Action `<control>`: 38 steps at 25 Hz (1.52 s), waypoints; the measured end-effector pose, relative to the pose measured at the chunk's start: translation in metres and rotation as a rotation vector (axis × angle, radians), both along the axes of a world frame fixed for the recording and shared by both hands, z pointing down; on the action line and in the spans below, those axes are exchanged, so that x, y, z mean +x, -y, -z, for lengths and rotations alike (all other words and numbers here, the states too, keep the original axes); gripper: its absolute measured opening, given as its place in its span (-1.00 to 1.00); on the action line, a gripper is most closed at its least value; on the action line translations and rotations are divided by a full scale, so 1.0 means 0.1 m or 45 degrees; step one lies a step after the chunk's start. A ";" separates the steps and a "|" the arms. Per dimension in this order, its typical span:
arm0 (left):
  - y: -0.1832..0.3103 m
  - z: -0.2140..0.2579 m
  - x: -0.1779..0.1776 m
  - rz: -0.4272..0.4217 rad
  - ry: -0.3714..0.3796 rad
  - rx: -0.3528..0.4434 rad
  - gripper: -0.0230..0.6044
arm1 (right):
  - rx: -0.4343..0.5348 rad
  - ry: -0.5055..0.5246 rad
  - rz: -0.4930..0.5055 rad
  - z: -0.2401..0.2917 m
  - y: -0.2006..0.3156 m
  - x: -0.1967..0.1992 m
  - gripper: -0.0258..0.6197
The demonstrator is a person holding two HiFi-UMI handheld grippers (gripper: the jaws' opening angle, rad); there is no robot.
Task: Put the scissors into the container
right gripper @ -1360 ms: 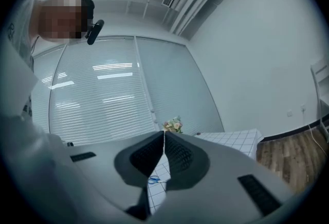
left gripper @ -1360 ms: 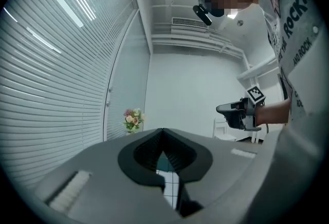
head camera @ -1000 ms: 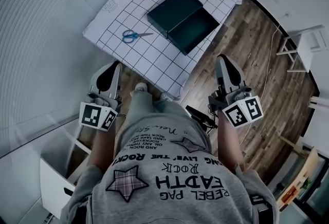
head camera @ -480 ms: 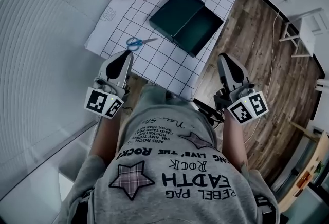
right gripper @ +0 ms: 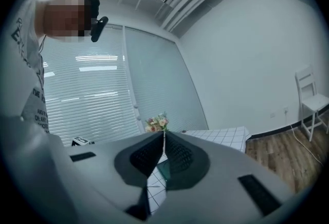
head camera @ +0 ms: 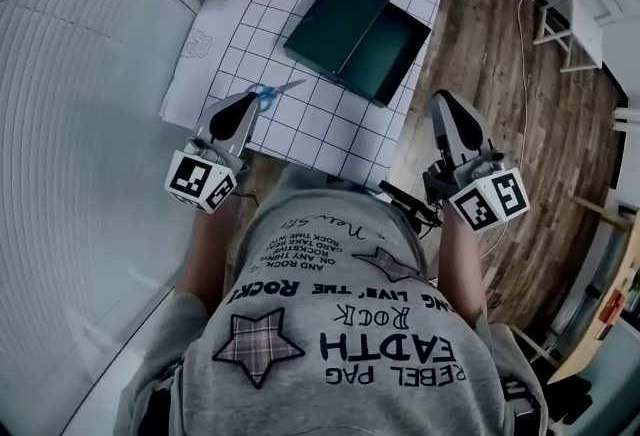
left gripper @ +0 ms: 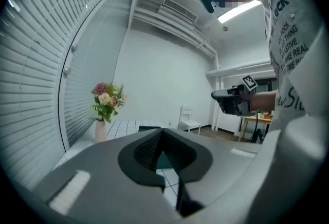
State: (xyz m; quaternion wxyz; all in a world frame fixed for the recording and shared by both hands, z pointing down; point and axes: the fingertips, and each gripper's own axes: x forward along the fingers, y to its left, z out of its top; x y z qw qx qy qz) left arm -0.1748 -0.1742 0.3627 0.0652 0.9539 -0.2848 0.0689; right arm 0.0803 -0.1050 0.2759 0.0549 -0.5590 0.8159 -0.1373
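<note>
The left gripper [head camera: 250,104] has advanced over the white gridded tablecloth [head camera: 330,119], and its tip now overlaps the blue-handled metal scissors [head camera: 280,89]. Only the head view shows them, lying outside the open dark green rectangular box [head camera: 385,54]. The left gripper and the right gripper [head camera: 441,104] both have jaws pressed together, holding nothing.

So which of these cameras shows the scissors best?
The head view: the scissors lie on the checked table, their handles partly behind the left gripper. Neither gripper view shows them; shut jaws fill the foreground there.
</note>
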 end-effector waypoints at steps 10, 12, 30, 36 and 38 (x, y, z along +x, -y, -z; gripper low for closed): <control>0.32 -0.70 -0.19 -0.061 0.201 -0.118 -0.89 | -0.055 -0.028 -0.043 -0.16 0.12 -0.20 -0.87; 0.35 -0.83 -0.19 -0.094 0.258 -0.139 -0.89 | -0.072 -0.031 -0.051 -0.20 0.13 -0.20 -0.87; 0.50 -1.41 -0.11 -0.228 0.390 -0.347 -0.89 | -0.141 -0.040 -0.042 -0.39 0.39 -0.13 -0.87; 0.51 -1.51 -0.08 -0.232 0.405 -0.385 -0.85 | -0.155 -0.057 -0.034 -0.43 0.44 -0.11 -0.87; 0.50 -1.54 -0.08 -0.233 0.417 -0.392 -0.82 | -0.157 -0.056 -0.028 -0.44 0.46 -0.11 -0.87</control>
